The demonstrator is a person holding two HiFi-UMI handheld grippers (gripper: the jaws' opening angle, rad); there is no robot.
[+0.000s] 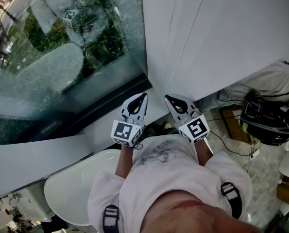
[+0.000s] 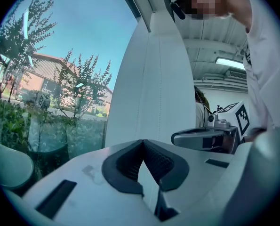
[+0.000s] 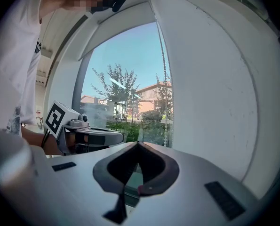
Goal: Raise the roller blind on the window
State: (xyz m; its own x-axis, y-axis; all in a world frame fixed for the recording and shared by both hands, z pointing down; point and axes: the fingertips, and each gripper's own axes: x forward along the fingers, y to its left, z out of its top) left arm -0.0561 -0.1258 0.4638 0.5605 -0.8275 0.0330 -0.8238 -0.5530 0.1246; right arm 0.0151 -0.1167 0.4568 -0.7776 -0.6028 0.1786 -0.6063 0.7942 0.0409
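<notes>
Head view, grippers: the left gripper point(image 1: 140, 101) and the right gripper point(image 1: 171, 101) sit side by side in front of the person's chest, noses toward the foot of the white wall point(image 1: 241, 28); neither touches anything.
Head view, window: the window glass point(image 1: 61, 57) fills the left; a thin bead chain point(image 1: 188, 38) runs down the wall just right of the frame, above the right gripper and apart from it.
Left gripper view, jaws: the left gripper point(image 2: 142, 142) has its jaws closed tip to tip with nothing between them; the wall stands ahead, the glass to its left.
Right gripper view, jaws: the right gripper point(image 3: 138, 144) is likewise pressed together and empty; the chain point(image 3: 164, 79) hangs along the right edge of the glass, ahead of the jaws and not touching them.
Right gripper view, blind: a white band point(image 3: 116, 27) curves across the head of the window; I take it for the roller blind, wound high, though I cannot tell fabric from frame.
Handling: the chain looks like the place to take hold; it should be light, limp and swinging, with small beads that slip unless a gripper opens and pinches squarely across them; I would expect steady downward pulls rather than jerks; the fabric itself seems out of reach.
Writing: the marker cubes point(image 1: 126, 132) carry only black-and-white square patterns; the print on the shirt point(image 1: 159, 178) is too faint to read; no brand shows.
</notes>
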